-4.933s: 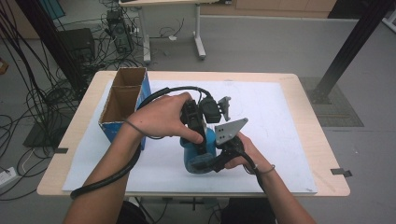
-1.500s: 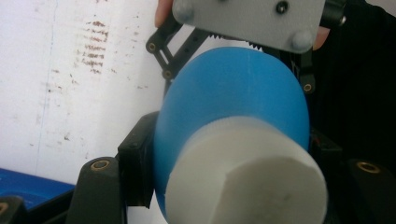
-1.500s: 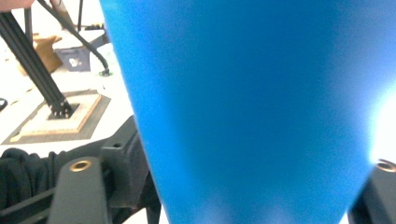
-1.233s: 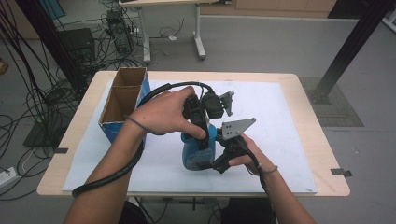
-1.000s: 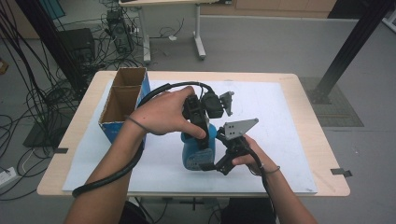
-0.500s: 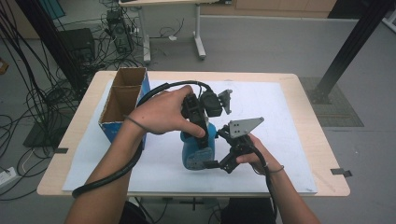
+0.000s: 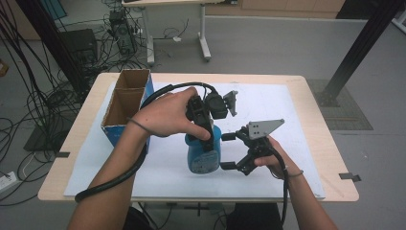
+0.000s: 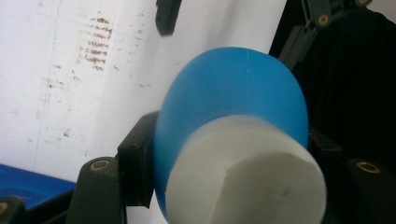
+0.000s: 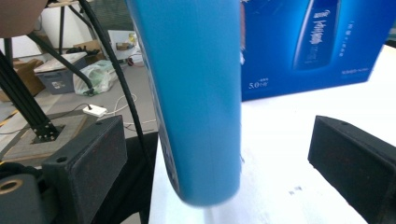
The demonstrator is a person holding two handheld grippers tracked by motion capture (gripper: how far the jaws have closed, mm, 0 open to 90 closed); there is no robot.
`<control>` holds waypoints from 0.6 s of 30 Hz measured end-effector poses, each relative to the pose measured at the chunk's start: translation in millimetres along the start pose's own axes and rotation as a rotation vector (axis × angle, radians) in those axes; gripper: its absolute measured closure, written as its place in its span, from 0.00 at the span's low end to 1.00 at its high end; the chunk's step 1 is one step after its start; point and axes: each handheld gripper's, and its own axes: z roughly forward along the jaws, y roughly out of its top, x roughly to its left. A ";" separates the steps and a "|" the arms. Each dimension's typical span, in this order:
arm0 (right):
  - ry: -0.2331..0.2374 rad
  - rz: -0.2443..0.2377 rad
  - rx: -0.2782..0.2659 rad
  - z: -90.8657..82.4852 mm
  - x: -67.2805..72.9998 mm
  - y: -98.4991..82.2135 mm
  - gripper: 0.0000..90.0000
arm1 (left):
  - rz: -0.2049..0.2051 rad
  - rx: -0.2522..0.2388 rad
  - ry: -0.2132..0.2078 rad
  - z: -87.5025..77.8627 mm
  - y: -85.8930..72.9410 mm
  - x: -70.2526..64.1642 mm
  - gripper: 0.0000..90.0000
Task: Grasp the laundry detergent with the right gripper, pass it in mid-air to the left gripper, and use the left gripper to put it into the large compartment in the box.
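Observation:
A blue bottle (image 7: 203, 152) with a white cap (image 8: 243, 177) is held over the white sheet (image 7: 268, 103), tilted so its base faces the person. My left gripper (image 7: 205, 132) is shut on the bottle (image 8: 233, 93) just below the cap, a black pad (image 8: 136, 161) pressing each side. My right gripper (image 7: 226, 151) is open just right of the bottle's lower body, with its fingertips (image 7: 228, 136) pointing at it. In the right gripper view the bottle (image 9: 196, 93) hangs between the wide-apart pads (image 9: 86, 158) of my right gripper (image 9: 219, 163), close to the left one.
An open cardboard box with blue printed sides (image 7: 125, 103) stands at the table's left; its blue face (image 9: 308, 42) rises behind the bottle. The wooden table edge (image 7: 330, 158) lies to the right. Cables and desk legs (image 7: 203, 33) crowd the floor beyond.
My right gripper has slid to the right, away from the bottle's lower body. The left gripper and the bottle have stayed in place.

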 end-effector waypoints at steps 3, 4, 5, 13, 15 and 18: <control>-0.020 0.007 -0.002 -10.4 -1.9 -2.8 0.05 | -0.002 0.001 -0.005 -0.2 -1.0 0.8 0.40; -0.024 0.008 -0.007 -13.7 -2.3 -3.3 0.05 | -0.003 -0.001 -0.005 -0.1 -1.0 0.9 0.40; -0.026 0.009 -0.007 -17.0 -2.7 -3.9 0.05 | -0.003 -0.002 -0.004 0.1 -1.2 0.8 0.40; -0.071 0.023 -0.009 -43.8 -5.7 -11.8 0.05 | -0.017 0.002 -0.004 0.3 -3.5 1.3 0.40; -0.084 0.033 -0.008 -50.3 -6.2 -15.7 0.05 | -0.016 0.005 -0.002 -0.3 -4.0 1.8 0.40; -0.101 0.046 -0.009 -58.2 -6.6 -21.9 0.05 | -0.018 0.006 -0.001 -1.8 -4.2 2.3 0.40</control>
